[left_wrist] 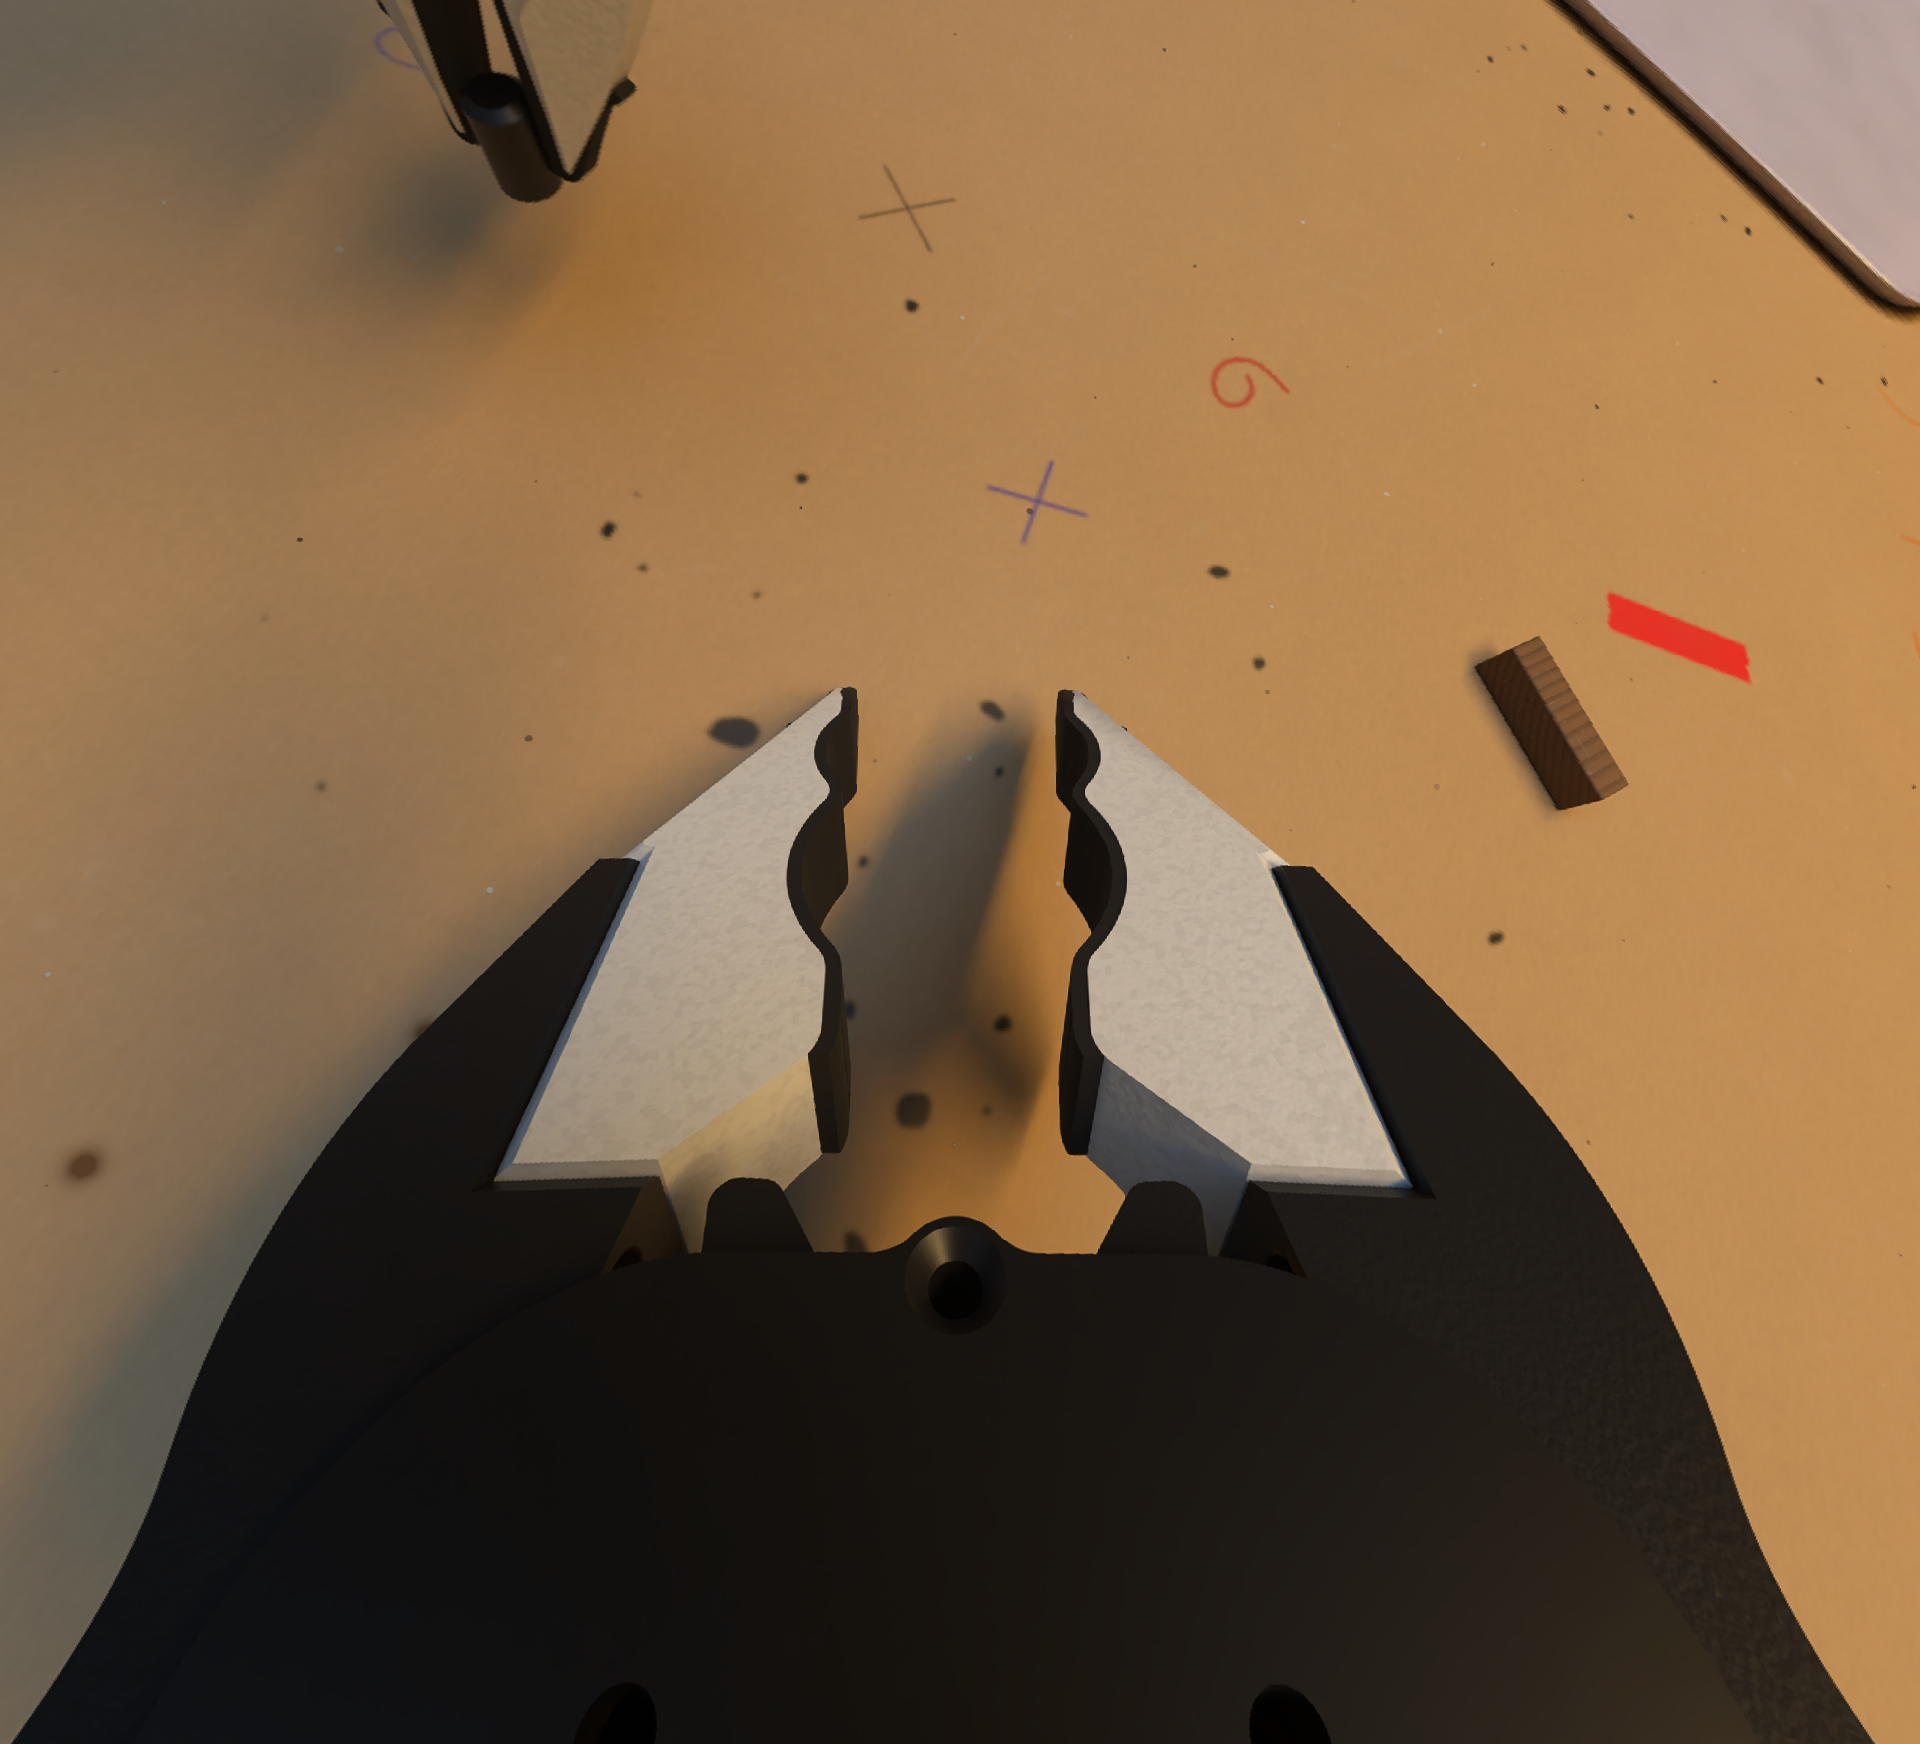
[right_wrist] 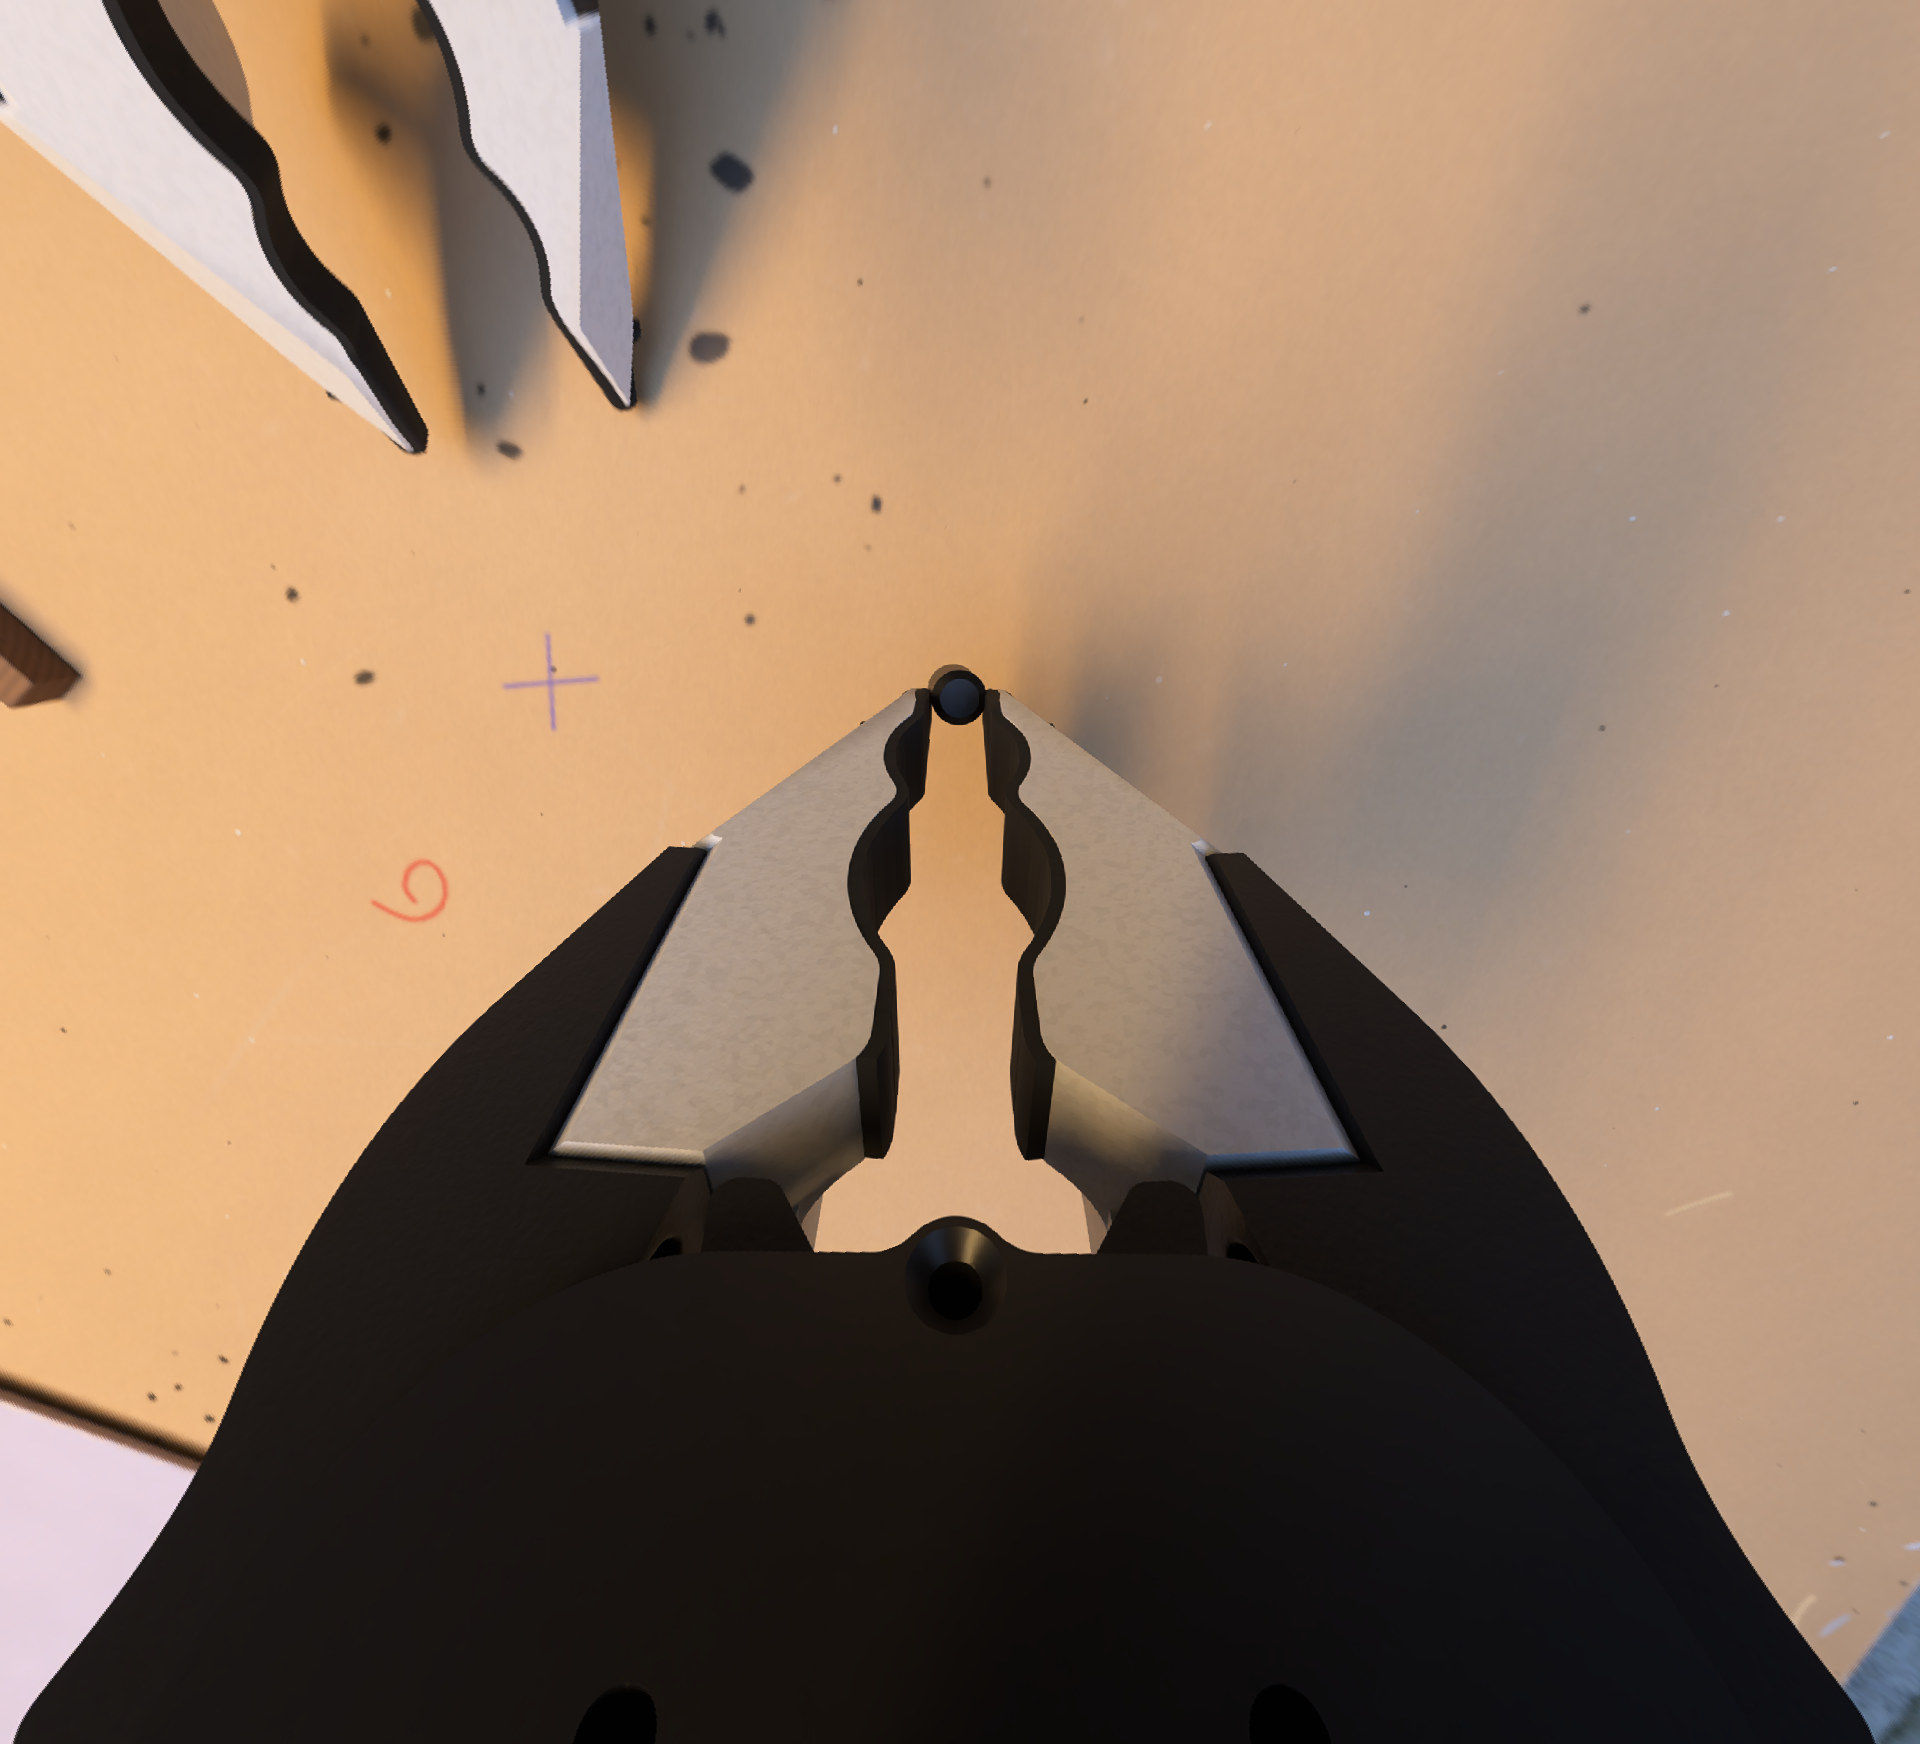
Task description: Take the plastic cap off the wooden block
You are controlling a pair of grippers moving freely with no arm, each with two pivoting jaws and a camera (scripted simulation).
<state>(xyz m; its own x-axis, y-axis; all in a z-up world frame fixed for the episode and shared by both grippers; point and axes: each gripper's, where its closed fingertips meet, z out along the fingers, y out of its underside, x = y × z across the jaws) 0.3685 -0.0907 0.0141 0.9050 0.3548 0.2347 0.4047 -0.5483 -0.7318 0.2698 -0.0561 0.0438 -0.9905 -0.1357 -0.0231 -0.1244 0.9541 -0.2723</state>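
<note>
The small black cylindrical plastic cap [right_wrist: 957,695] is pinched right at the fingertips of the right gripper [right_wrist: 957,702], jaws closed down to a narrow gap with only the cap between the tips, held up off the tan speckled tabletop [right_wrist: 1351,344]. From the left wrist view you can see the same cap [left_wrist: 509,136] poking out the end of that right gripper [left_wrist: 520,105] in the top left corner, casting a soft shadow on the table below it. The small brown rectangular wooden block [left_wrist: 1551,724] is lying flat on the table off to the right, well apart from the cap, just beside a strip of red tape [left_wrist: 1678,638]; only a corner of it [right_wrist: 36,671] shows at the left edge of the right wrist view. The left gripper [left_wrist: 956,697] has its jaws parted moderately, nothing in them, just bare table showing through the gap. Table's got pen marks on it too: a purple cross [left_wrist: 1036,502], a grey cross [left_wrist: 907,207], a red squiggle [left_wrist: 1244,382], and a pale flat board [left_wrist: 1714,1] in the far right corner.
</note>
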